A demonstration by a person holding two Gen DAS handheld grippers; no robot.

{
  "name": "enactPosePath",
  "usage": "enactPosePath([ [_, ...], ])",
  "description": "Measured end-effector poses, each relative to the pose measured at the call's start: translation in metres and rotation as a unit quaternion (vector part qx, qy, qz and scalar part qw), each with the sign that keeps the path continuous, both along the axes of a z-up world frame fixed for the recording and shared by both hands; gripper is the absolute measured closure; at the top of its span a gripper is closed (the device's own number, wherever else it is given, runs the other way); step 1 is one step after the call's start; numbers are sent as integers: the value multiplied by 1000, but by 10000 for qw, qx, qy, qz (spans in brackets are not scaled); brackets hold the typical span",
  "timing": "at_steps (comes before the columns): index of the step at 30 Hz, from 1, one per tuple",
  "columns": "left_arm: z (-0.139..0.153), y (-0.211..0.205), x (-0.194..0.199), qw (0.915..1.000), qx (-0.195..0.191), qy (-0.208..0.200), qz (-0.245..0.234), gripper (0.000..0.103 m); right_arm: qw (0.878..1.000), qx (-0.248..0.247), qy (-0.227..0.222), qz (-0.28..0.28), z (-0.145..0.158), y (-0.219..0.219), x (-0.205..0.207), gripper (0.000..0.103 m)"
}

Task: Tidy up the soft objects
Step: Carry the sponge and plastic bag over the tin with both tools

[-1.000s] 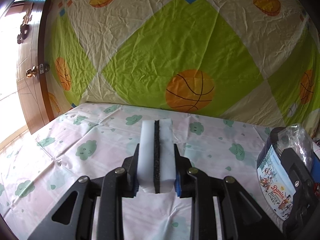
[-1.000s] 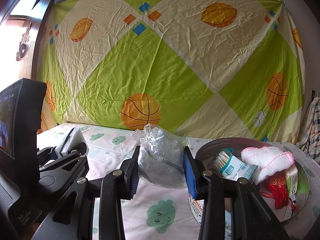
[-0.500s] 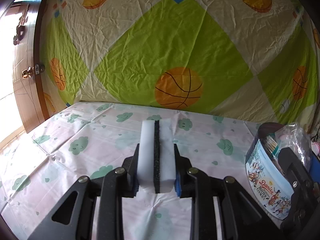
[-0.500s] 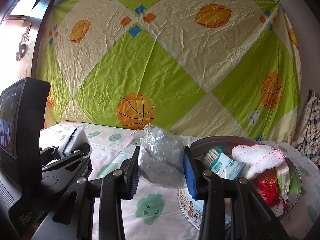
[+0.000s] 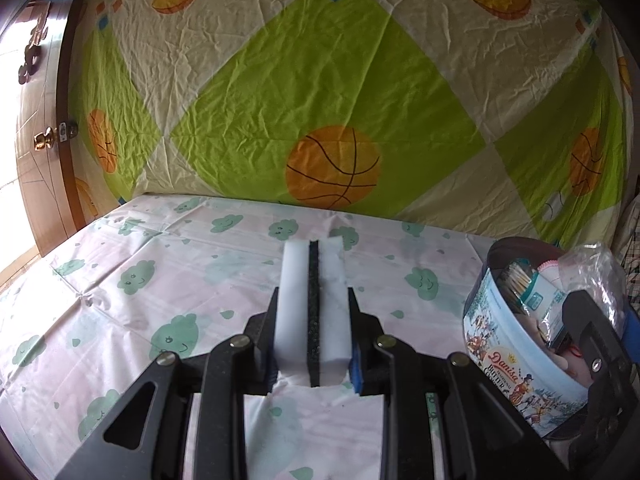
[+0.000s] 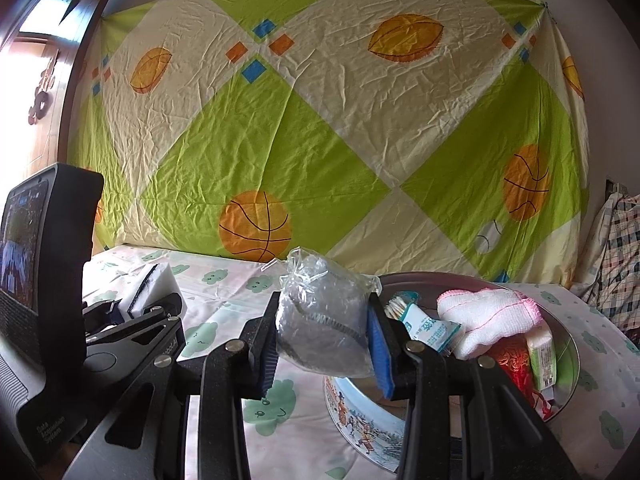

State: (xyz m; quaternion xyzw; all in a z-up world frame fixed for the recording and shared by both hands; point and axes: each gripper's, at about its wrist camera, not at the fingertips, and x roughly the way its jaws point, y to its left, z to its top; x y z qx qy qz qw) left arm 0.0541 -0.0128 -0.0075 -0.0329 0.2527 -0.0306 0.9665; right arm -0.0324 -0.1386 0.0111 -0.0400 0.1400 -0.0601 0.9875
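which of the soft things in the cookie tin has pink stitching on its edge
The white knitted cloth, lying on top in the round tin. The cotton swab packet left of it and the red pouch below it have none.

The left gripper (image 5: pixel 313 312) sat low at frame centre, its jaws clamped on a sponge (image 5: pixel 312 308). The right gripper (image 6: pixel 322 330) likewise pinched a clear plastic bag (image 6: pixel 320 320).

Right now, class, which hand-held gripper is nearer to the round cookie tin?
Right. The right hand-held gripper, clamping a plastic bag, hangs at the cookie tin rim. The left hand-held gripper, holding a sponge, is off to its left.
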Motion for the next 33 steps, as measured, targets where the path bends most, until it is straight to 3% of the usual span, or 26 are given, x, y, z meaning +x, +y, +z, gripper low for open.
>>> enactPosePath([
  [19,0,-48,-15,9994,151,-2,-324,78,9995,-81,-157,-258,5,-45,-22,61],
  [33,18,-80,-36,9973,186,-296,-648,78,9982,-100,-282,-518,11,-79,-36,61],
])
